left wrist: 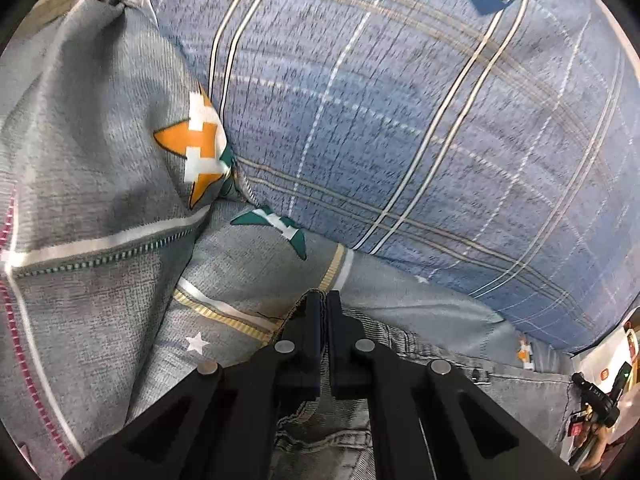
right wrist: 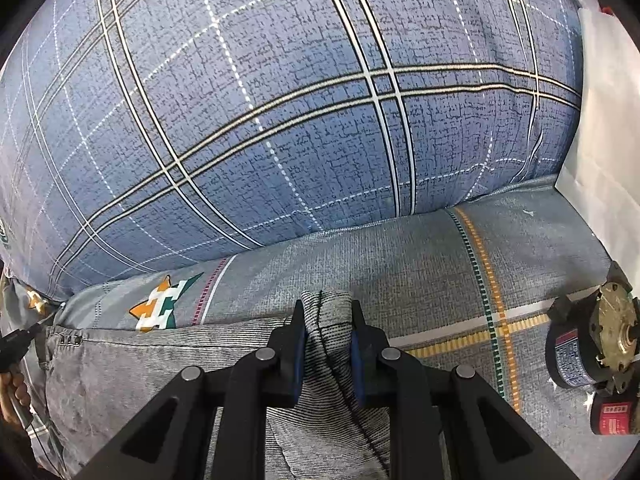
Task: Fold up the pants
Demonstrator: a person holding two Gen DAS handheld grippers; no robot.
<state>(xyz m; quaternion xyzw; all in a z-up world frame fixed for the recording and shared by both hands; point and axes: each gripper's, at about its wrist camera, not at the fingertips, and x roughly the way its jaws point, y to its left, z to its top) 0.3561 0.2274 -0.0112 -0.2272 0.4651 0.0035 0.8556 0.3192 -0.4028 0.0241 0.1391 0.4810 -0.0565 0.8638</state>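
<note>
My left gripper (left wrist: 323,300) is closed, its two black jaws pressed nearly together on a thin edge of the grey pants (left wrist: 400,344), which emerge just to the right of the jaws and run back beneath them toward the camera. My right gripper (right wrist: 326,312) is clamped on a thick bunched fold of the same pants (right wrist: 326,360); the fabric fills the gap between the blue-lined jaws, rises just above their tips, and spreads to the left of the gripper as a flat grey panel. Ahead of both grippers the pants lie on a grey bedsheet (right wrist: 400,248) printed with coloured stripes and an orange, white and green star (right wrist: 158,304), the latter just ahead and to the left of the right gripper. Beyond the sheet, filling the upper field of each view, stands a large blue plaid pillow (right wrist: 280,120) resting on the sheet. In the left wrist view a grey cloth (left wrist: 80,140) bearing an orange and white star (left wrist: 196,140) lies bunched ahead and to the left of the gripper, touching the pillow. To the right of the right gripper, apart from the pants, a cylindrical motor-like part (right wrist: 588,344) lies on the sheet, and a white wall (right wrist: 600,120) rises farther right.
</note>
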